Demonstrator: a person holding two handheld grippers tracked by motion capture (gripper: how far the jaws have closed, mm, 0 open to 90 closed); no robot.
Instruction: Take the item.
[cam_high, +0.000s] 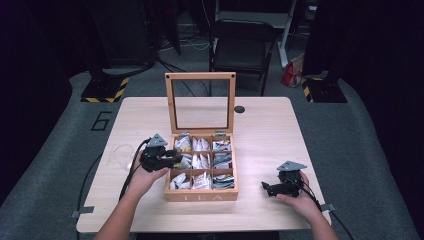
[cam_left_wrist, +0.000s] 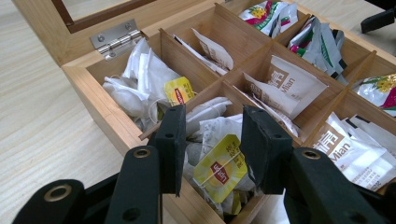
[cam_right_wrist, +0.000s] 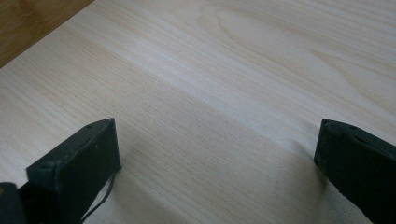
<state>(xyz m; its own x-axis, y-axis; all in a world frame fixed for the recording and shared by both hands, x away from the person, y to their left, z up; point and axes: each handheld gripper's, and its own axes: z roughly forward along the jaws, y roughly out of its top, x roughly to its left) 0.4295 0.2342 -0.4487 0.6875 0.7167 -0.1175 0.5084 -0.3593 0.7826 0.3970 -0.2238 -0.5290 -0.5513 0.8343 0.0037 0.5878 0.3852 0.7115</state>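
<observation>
Pale wooden counter (cam_high: 260, 130) carries the open bamboo tea box with its glass lid upright (cam_high: 201, 162). Left tool (cam_left_wrist: 212, 140) hovers over the box's left-middle compartment, jaws partly spread around a yellow-tagged white tea bag (cam_left_wrist: 219, 170), not visibly pressing it. Right tool (cam_right_wrist: 215, 158) rests well right of the box, jaws spread wide on nothing.

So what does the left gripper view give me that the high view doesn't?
Left gripper view alone: the yellow tea bag tag between the left hand-held gripper jaws, not visibly pinched, print on the white sachets, and the hinge. High view alone: the upright glass lid, the TEA front, the right hand-held gripper resting on the table, and a chair. Both: the wooden tea box and its compartments.
</observation>
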